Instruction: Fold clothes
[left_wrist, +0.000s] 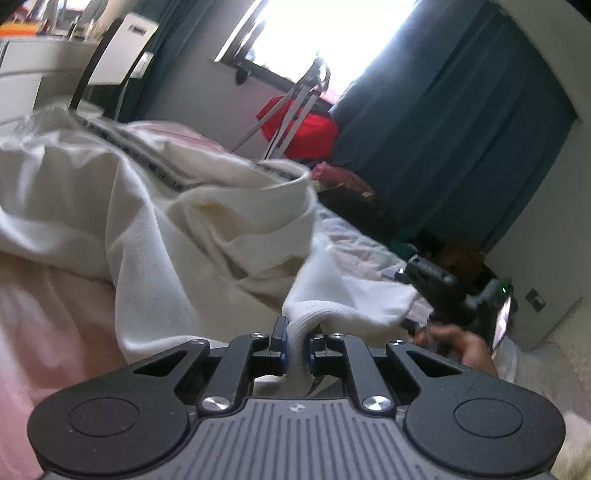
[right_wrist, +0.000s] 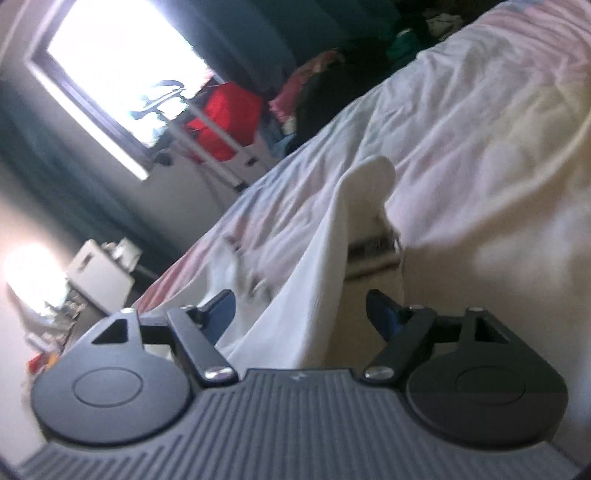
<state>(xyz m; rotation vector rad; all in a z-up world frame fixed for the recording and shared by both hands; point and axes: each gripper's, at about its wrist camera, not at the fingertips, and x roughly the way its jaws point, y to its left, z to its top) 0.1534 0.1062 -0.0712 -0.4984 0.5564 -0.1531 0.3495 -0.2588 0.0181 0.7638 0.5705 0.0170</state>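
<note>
Left wrist view: left gripper, jaws drawn together and clamped on a bunched hem of a white garment, which trails forward across the bed, whose cover is pink-and-white. Behind it, a larger cream garment lies heaped towards the far side of the bed, with a dark striped band running through the pile. Right gripper visible at the right-hand edge of the bed, the holding hand below it; whether it touches the cloth cannot be told, as the frame is blurred. Red fabric on a rack stands under the window, dark curtains beside it. Right wrist view: right gripper, jaws standing well apart, a fold of the white garment lying between them but not pinched. The cloth rises to a peak further along the bed. Handling note, as judgement: the step appears to be taking a second hold; the right jaws should close on a single hem edge matching the left's, then both lift evenly so the piece hangs flat and does not drag the cream heap.
</note>
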